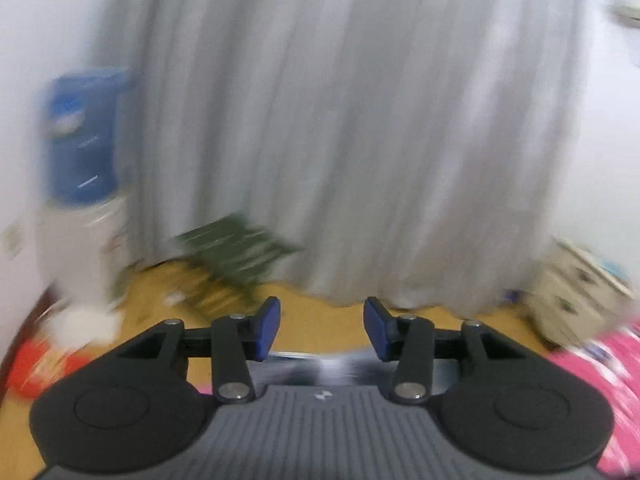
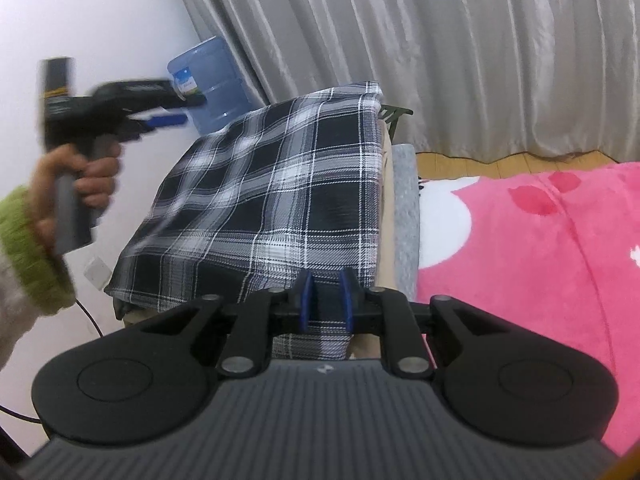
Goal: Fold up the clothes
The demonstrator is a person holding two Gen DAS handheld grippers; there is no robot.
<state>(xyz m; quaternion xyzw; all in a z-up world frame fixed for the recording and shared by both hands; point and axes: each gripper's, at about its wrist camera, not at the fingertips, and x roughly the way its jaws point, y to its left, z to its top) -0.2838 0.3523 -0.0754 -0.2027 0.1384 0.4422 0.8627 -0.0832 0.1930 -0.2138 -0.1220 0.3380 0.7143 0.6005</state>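
Mostly folded: plaid shirt (image 2: 280, 184) lies as a rectangle, frame centre. Right gripper (image 2: 326, 296) pinches its near edge; left gripper (image 1: 322, 330) spread, empty, upper left. Final fold remains, probably.

Your left wrist camera sits just behind the left claw (image 1: 322, 330) and looks forward along it, tilted slightly down, toward the grey curtain (image 1: 340, 120) well ahead; the view is blurred. Beyond the claw's left finger stands the blue water bottle (image 1: 86, 136).

Your right wrist camera sits just behind the right claw (image 2: 326, 300) and looks down more steeply, close over the plaid cloth (image 2: 272, 196) straight ahead. The pink blanket (image 2: 540, 260) lies to the claw's right. Far to its left you see your other hand (image 2: 76, 184) with the left claw.

Both views share the curtain, the water bottle, the wooden floor (image 1: 304, 316) and the pink blanket.
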